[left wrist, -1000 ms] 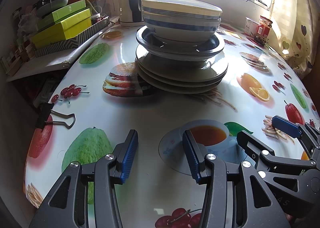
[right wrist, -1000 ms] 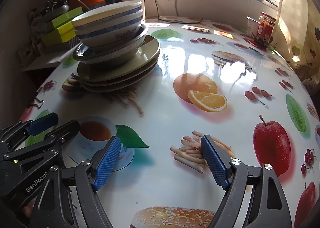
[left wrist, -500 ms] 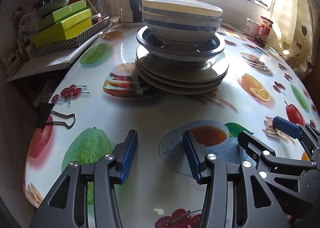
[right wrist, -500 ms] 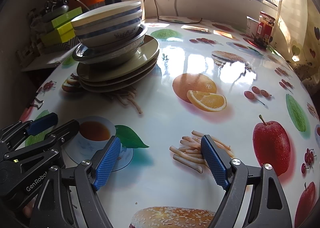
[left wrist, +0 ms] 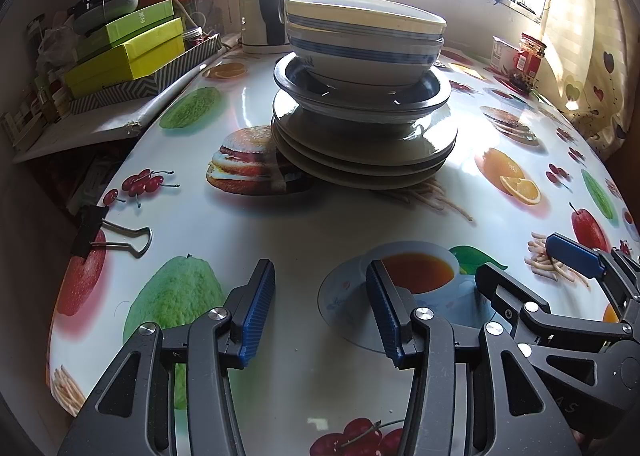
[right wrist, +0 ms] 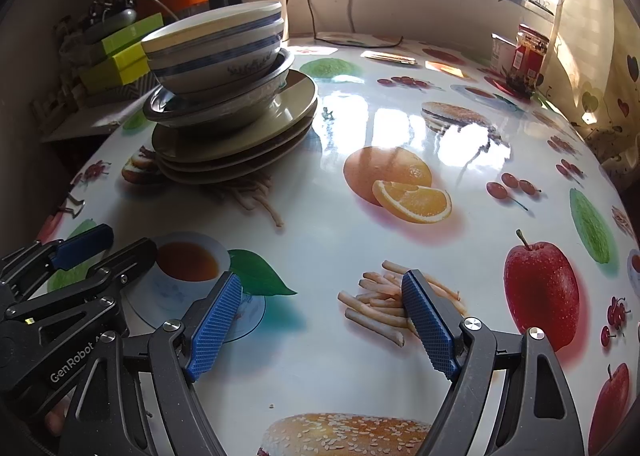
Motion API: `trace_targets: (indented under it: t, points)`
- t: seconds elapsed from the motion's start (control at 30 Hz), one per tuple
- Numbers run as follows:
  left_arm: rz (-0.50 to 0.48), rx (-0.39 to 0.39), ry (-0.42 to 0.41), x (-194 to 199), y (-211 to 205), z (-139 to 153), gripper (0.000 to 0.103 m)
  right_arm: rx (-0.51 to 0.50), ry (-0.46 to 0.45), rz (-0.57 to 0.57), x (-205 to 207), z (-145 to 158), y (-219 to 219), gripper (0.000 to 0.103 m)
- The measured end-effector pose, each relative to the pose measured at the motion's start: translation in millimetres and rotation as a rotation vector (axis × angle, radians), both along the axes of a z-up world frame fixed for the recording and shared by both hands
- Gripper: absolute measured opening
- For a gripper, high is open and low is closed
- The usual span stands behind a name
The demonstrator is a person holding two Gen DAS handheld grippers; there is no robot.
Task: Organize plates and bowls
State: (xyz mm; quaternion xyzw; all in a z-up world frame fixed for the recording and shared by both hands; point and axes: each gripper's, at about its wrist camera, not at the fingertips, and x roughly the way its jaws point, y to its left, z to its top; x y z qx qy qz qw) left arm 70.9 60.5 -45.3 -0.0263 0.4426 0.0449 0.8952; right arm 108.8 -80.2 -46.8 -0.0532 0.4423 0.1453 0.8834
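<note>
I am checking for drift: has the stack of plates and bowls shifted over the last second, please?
No; the stack still covers the printed burger's right edge.

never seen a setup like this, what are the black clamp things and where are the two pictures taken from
They are hand-held grippers, one in each of a person's hands, each with a camera looking along its blue-padded fingers. One picture is from the left gripper, the other from the right gripper. Both are open and hold nothing. Ahead, on a table with a food-print cover, is one stack: bowls on plates. A binder clip lies at the left edge; a jar stands far right.
</note>
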Motion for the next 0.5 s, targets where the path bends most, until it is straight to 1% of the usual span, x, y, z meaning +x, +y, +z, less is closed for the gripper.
trace_targets:
  t: [0.5]
  points:
    - [0.000,0.001,-0.001,0.4,0.0,0.1,0.049,-0.003,0.000,0.001,-0.1,-0.2,0.5,0.084]
